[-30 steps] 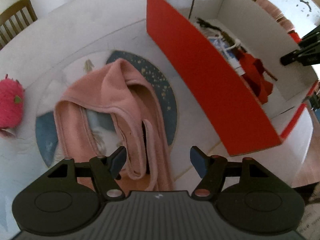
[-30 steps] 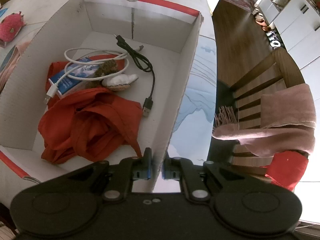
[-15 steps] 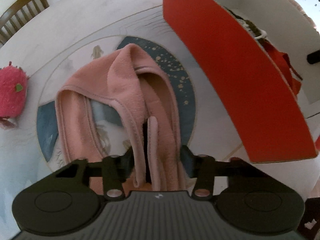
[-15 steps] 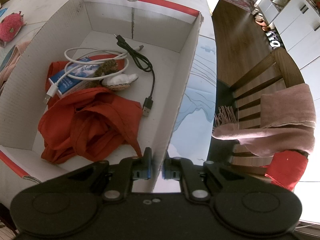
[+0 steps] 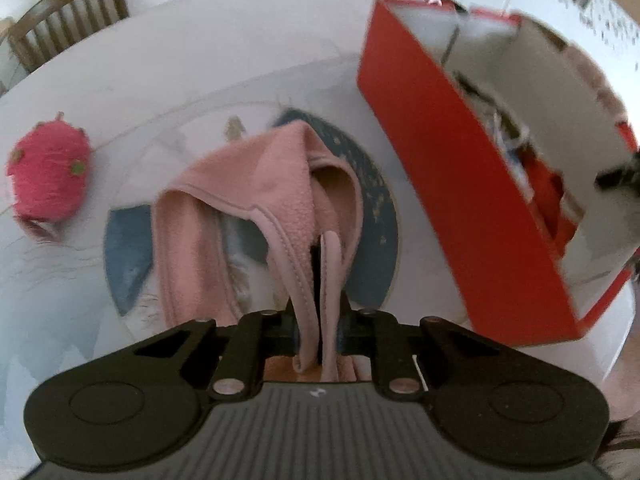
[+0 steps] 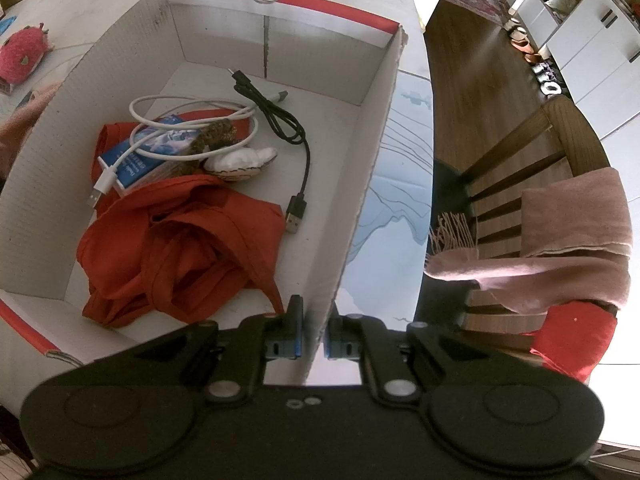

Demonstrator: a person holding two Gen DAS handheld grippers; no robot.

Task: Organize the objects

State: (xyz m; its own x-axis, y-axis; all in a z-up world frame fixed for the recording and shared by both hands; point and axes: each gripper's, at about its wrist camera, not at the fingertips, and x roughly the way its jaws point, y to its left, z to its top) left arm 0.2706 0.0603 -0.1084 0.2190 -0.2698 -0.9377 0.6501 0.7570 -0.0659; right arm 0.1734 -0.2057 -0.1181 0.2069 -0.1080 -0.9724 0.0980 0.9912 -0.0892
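White bench (image 5: pixel 168 60) with round blue print. Pink fleece cloth (image 5: pixel 256 184) lies on it beside red box (image 5: pixel 460 200): soft, light, limp, will drape. Left hand-held gripper (image 5: pixel 318 320) closing on hemmed folds; hem best hold. Right hand-held gripper (image 6: pixel 314 336) clamped on box wall.

The garment (image 5: pixel 256 200) lies on the table (image 5: pixel 200 60) between the plush toy (image 5: pixel 48 172) and the box (image 5: pixel 460 200); cables (image 6: pixel 224 120) lie inside it.

Wooden chair (image 6: pixel 532 168) on the right has a pink scarf (image 6: pixel 576 232) draped over its back, white cabinets (image 6: pixel 592 28) behind, maybe shoes (image 6: pixel 520 36) on the floor (image 6: pixel 472 60).
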